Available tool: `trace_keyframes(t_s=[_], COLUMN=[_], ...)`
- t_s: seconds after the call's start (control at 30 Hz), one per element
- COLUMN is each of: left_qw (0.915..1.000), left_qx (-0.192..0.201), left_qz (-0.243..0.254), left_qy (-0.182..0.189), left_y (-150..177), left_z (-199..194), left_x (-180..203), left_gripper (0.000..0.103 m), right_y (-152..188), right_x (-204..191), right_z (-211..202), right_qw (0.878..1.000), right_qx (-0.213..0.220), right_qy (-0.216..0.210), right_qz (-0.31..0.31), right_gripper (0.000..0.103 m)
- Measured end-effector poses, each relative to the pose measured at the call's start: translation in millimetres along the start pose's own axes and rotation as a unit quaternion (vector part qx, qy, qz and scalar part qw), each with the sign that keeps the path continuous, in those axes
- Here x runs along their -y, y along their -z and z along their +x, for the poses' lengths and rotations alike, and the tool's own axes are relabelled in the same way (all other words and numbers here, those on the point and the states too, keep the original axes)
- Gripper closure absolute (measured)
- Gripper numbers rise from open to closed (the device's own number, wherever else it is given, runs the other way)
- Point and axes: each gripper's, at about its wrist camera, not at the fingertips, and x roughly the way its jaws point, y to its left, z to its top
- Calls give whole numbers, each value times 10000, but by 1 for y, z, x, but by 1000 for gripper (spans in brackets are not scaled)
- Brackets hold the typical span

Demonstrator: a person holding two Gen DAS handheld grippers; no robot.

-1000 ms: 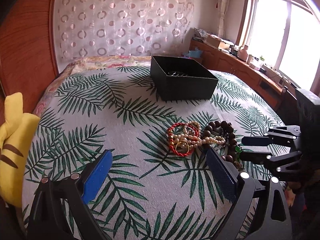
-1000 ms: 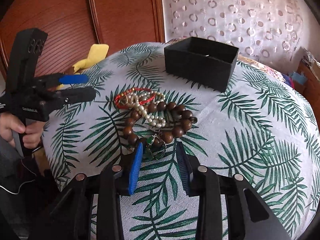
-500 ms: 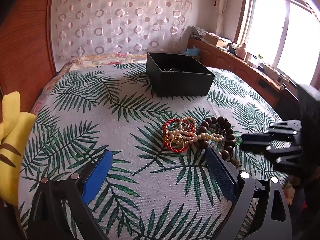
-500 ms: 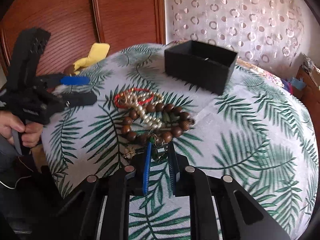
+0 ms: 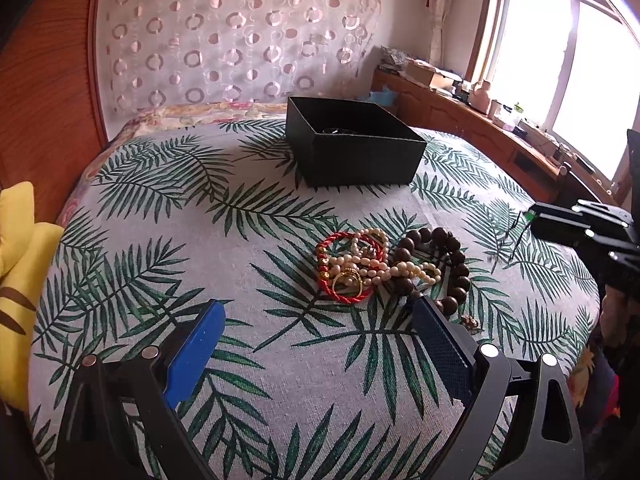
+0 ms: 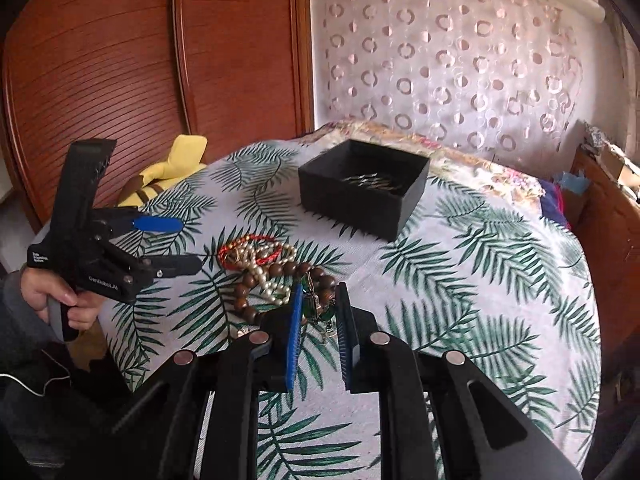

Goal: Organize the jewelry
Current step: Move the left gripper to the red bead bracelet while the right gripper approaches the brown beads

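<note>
A heap of jewelry lies on the palm-leaf tablecloth: a red cord bracelet [image 5: 344, 264], a pearl strand [image 5: 384, 266], a dark wooden bead bracelet [image 5: 444, 264] and a gold ring [image 5: 348, 280]. My right gripper [image 6: 319, 312] is shut on a green pendant necklace [image 6: 310, 300] and holds it lifted above the heap; it shows in the left wrist view [image 5: 528, 216] at the right. My left gripper [image 5: 316, 340] is open and empty, just in front of the heap. An open black box [image 5: 356, 152] holding some thin jewelry [image 6: 372, 182] stands behind.
A yellow plush toy [image 5: 20, 264] lies at the table's left edge. A wooden wardrobe [image 6: 140, 60] and a curtain [image 5: 240, 40] stand behind. A cluttered wooden counter [image 5: 480, 120] runs under the window on the right.
My right gripper closed on the green pendant necklace and lifted it off the table, away from the heap. My left gripper stayed open and drifted slightly.
</note>
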Motion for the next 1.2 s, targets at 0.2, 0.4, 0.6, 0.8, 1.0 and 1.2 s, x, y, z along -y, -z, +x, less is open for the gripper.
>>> trace_keyframes(t_s=[0.2, 0.4, 0.6, 0.8, 1.0, 1.2], left_qw=[9998, 9990, 9981, 9955, 9937, 9965], left_qx=[-47, -218, -481, -722, -794, -484], left_qz=[57, 89, 307, 588, 787, 671], left_qy=[193, 377, 247, 184, 124, 126], left_y=[-8, -25, -40, -45, -48, -53], left_z=[7, 24, 45, 60, 67, 47], left_x=[3, -2, -5, -3, 0, -2], left_gripper=[39, 70, 84, 87, 97, 97], right_y=[6, 21, 26, 26, 27, 27], right_x=[4, 6, 6, 5, 3, 2], right_z=[4, 18, 21, 23, 24, 26], right_qw=[9999, 9995, 9994, 9994, 9994, 9993], right_qx=[-95, -292, -334, -329, -334, -359], right_qy=[51, 77, 71, 48, 30, 11], right_qz=[44, 83, 104, 104, 122, 121], right_gripper=[85, 85, 85, 85, 85, 85])
